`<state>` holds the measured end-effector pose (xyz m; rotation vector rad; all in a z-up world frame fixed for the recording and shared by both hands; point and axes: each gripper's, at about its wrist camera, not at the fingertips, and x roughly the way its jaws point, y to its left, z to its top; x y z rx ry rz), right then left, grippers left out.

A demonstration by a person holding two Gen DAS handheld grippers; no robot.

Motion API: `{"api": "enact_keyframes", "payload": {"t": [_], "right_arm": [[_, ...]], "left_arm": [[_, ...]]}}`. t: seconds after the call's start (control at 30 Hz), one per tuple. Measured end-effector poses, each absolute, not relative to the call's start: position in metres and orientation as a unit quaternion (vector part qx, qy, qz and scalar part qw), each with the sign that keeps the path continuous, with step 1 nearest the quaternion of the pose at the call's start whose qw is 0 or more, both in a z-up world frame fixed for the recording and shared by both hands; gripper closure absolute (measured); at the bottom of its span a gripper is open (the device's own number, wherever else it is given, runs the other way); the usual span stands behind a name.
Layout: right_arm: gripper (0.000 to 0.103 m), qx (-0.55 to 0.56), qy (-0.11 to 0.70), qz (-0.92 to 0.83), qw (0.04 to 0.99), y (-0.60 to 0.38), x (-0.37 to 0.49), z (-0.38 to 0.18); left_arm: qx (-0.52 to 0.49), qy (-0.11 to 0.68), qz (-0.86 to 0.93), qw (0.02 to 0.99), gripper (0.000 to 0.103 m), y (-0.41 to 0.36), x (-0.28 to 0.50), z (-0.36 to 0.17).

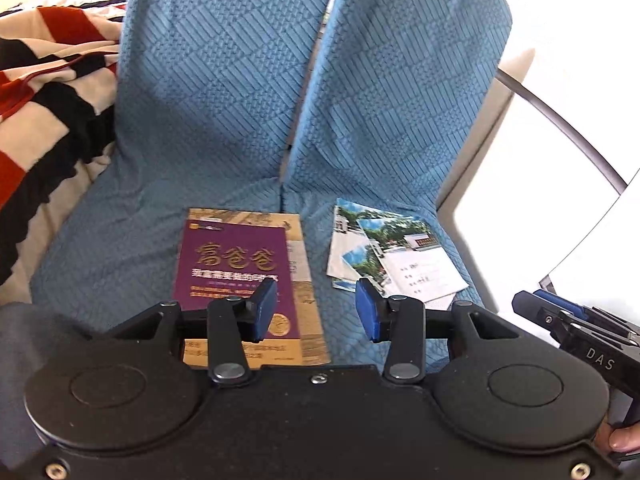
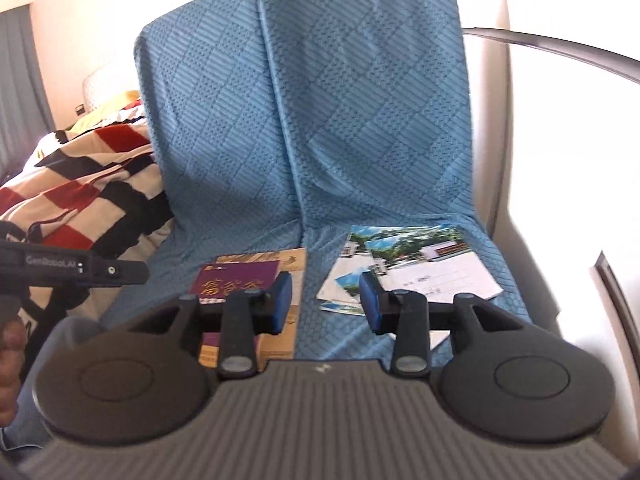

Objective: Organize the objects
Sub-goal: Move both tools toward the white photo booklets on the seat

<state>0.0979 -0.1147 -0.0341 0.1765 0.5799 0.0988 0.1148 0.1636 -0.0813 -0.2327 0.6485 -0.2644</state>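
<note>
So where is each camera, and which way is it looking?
Left wrist: sits on the left gripper, looking forward and down at the purple book; the right gripper and a fingertip show at its right edge.
Right wrist: sits on the right gripper, looking down at the photo papers; the left gripper's body and a hand show at its left.
Both share the blue seat, book, papers and striped blanket.

1. A sofa covered in blue quilted fabric [image 2: 360,120] fills the centre of both views, with 2 back cushions side by side.
2. A striped red, black and cream blanket [image 1: 44,92] lies at the left.
3. A grey curtain [image 2: 16,72] hangs at the upper left.
4. Bright, washed-out light floods the right side.
</note>
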Motion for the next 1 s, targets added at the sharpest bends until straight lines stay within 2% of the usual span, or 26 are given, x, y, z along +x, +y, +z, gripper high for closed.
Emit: {"api": "enact_keyframes", "payload": {"t": [0.43,1.0], "right_arm": [[0.063,0.088,0.28,-0.01,0.956,-0.161,0.083,-0.04],[0.062,0.127,0.323,-0.028,0.938,-0.184,0.126,-0.104]], "left_arm": [[-0.096,0.325,-0.186,0.922,0.061,0.104,0.128,-0.086],[-0.156,0.403,-0.221,0.874,0.061,0.058,0.212,-0.144]]}}
